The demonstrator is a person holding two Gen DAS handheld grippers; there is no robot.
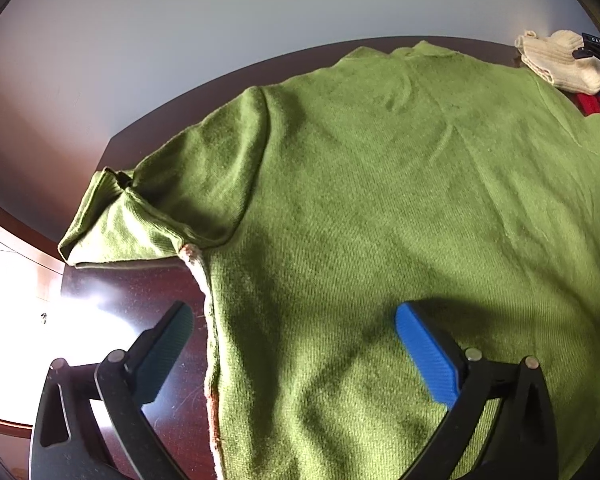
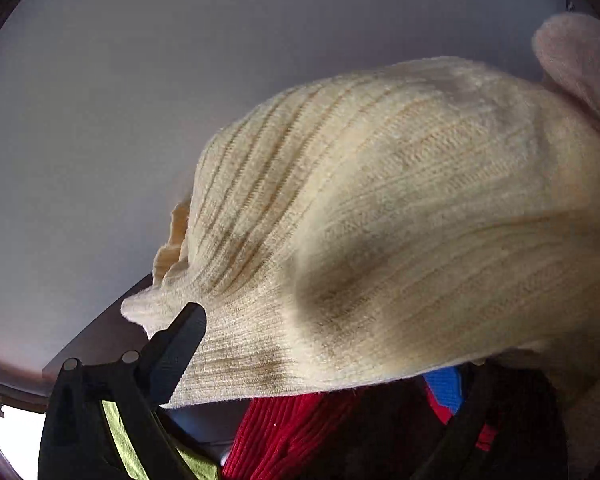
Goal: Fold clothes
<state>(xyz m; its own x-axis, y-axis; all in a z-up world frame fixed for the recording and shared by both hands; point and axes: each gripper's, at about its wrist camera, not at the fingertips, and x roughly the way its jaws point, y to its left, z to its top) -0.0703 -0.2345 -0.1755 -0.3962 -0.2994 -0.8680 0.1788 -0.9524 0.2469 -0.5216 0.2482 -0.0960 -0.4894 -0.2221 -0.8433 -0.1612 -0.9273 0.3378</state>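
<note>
Nearest to me, my left gripper [image 1: 294, 344] hangs low with its jaws spread wide and nothing between them: the dark finger is over bare desk [image 1: 172, 292], the blue-padded one over cloth, so the green sweater's side seam [image 1: 210, 332] runs up between them. The green sweater [image 1: 380, 208] lies spread flat on the desk, collar at the far edge, and its near sleeve [image 1: 148, 216] is already bunched and turned back on itself beside the body. I judge I am at the start of the side fold on this garment, with the grip not yet made. The next move calls for lowering onto that seam edge, pinching both layers there, and carrying the side across toward the middle without dragging the whole body. My right gripper [image 2: 320, 360] is pushed in among the pile at the far right; I see only its dark left finger [image 2: 180, 344] against a cream knit [image 2: 400, 220], the other finger is hidden by cloth, so I cannot tell whether it is spread or closed. Under the cream knit lie a red knit [image 2: 292, 432] and a bit of blue. Beyond is a plain pale wall [image 1: 260, 8].
</note>
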